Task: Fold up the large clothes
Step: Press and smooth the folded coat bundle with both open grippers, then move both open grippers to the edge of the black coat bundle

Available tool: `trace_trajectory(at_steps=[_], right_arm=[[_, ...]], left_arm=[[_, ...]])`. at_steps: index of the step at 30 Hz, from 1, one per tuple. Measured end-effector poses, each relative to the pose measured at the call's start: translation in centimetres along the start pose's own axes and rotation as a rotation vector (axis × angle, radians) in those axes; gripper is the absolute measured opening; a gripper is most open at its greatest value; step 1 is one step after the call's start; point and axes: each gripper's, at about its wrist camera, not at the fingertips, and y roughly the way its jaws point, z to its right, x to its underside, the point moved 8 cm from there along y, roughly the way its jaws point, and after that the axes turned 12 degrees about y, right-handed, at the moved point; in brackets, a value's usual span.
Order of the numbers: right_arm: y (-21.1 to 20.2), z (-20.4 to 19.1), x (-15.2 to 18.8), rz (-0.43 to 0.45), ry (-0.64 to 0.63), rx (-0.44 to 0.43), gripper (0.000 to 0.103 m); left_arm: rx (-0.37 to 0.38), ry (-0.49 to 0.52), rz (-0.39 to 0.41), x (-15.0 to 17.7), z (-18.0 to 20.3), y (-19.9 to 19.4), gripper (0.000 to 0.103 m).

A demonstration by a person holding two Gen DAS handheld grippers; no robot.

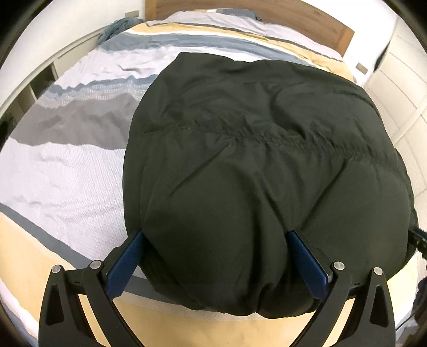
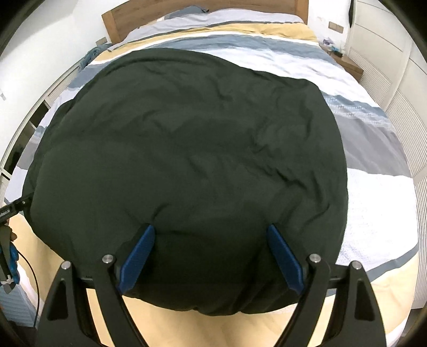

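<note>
Left hand-held gripper (image 1: 216, 235) and right hand-held gripper (image 2: 210, 229) spread wide, seemingly straddling dark green garment (image 1: 261, 149), no readable labels

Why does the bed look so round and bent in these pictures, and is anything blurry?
Left wrist view: fisheye lens bows the bed and wardrobe; dark corners; the dark jacket shows little detail. Right wrist view: same bulging, the headboard curves; edges look soft, the left hand-held gripper at the rim is smeared.
</note>
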Motion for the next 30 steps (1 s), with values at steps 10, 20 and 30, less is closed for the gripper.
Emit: trace_trajectory(at_steps=[10, 20, 30], right_arm=[[-1.1, 5.3, -0.2, -0.017, 0.081, 0.113, 0.087], [-3.3, 9.6, -1.7, 0.005, 0.17, 0.165, 0.087], [-4.5, 11.8, -3.1, 0.029, 0.223, 0.151, 0.087]], left_arm=[[-0.06, 0.065, 0.01, -0.8, -0.2, -0.9, 0.103], [-0.094, 0.113, 0.05, -2.3, -1.4, -2.4, 0.103], [-0.087, 0.108, 0.045, -2.3, -1.8, -2.3, 0.103]])
